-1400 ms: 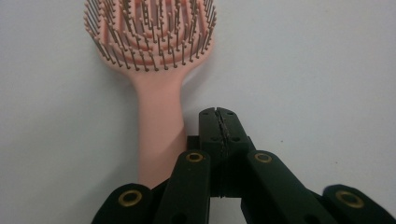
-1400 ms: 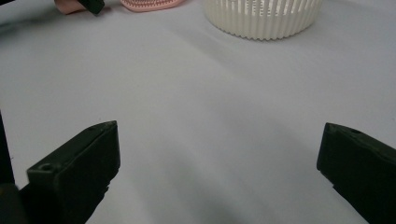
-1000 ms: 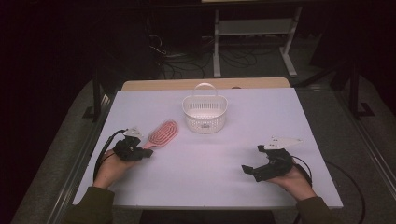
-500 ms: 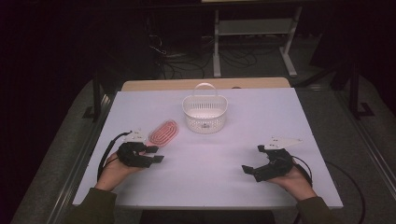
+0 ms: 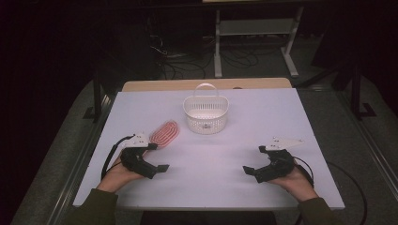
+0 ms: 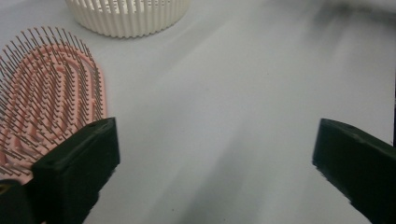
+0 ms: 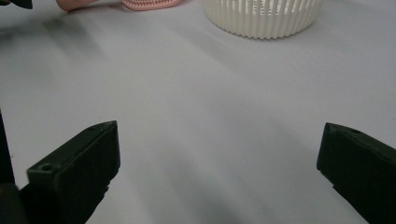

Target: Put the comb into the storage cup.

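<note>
Your left gripper (image 5: pixel 157 168) rests low on the white worktop (image 5: pixel 234 140), near its front left corner, and its jaws have just been opening: they now stand spread wide with nothing but bare worktop between them. The pink hairbrush (image 5: pixel 164 133) lies flat just beyond that gripper, released and bristles up (the rows of thin pins are plain in the left gripper view, where the brush (image 6: pixel 44 102) sits beside and partly behind one jaw rather than between the two). Whether that jaw touches the brush, you cannot tell from these pictures.

Farther back, near the middle of the worktop, the white slatted basket (image 5: pixel 205 115) stands upright with its handle raised, a little apart from the brush head.

Your right gripper (image 5: pixel 249 169) sits near the front right of the worktop, well apart from both the brush and the basket. Its jaws are likewise spread wide and empty, pointing in toward the middle; in the right gripper view the basket (image 7: pixel 264 16) and the edge of the brush (image 7: pixel 149 3) lie far ahead of it.
</note>
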### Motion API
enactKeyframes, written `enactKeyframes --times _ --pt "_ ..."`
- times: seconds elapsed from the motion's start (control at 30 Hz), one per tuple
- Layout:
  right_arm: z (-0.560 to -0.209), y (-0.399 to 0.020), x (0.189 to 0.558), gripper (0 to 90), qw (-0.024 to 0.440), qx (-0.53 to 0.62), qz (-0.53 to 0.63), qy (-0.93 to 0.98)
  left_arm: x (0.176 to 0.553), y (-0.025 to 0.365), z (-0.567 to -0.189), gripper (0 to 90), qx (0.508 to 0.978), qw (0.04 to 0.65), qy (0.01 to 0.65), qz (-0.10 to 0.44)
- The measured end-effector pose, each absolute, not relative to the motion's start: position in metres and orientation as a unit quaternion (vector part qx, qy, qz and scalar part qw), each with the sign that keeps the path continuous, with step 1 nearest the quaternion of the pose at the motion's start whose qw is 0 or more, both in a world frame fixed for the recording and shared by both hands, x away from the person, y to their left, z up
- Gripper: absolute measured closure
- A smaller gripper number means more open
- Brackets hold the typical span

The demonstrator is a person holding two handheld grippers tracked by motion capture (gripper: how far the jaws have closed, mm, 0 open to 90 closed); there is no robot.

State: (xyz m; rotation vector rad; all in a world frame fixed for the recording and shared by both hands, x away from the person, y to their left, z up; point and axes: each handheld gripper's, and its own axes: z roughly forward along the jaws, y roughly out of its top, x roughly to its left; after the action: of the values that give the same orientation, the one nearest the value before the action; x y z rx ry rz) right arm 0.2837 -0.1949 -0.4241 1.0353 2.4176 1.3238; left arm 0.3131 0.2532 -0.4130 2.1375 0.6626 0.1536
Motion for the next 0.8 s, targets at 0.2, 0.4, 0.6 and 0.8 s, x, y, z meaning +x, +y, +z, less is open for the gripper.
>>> enactKeyframes --times 0.2,0.4,0.6,0.8 --pt "-0.4241 -0.1951 0.2839 0.0 0.098 0.35 0.448 0.817 0.314 0.2549 -0.4127 0.0 0.856 0.435 0.269 0.067" --pt "-0.424 -0.1952 0.2838 0.0 0.098 0.35 0.448 0.817 0.3142 0.2545 -0.4122 0.0 0.857 0.433 0.271 0.068" --pt "-0.4242 -0.195 0.2842 0.0 0.099 0.35 0.449 0.816 0.3152 0.2553 -0.4104 0.0 0.855 0.433 0.275 0.075" --pt "-0.4247 -0.1942 0.2842 0.0 0.098 0.348 0.449 0.817 0.3172 0.2558 -0.4074 0.0 0.856 0.43 0.277 0.078"
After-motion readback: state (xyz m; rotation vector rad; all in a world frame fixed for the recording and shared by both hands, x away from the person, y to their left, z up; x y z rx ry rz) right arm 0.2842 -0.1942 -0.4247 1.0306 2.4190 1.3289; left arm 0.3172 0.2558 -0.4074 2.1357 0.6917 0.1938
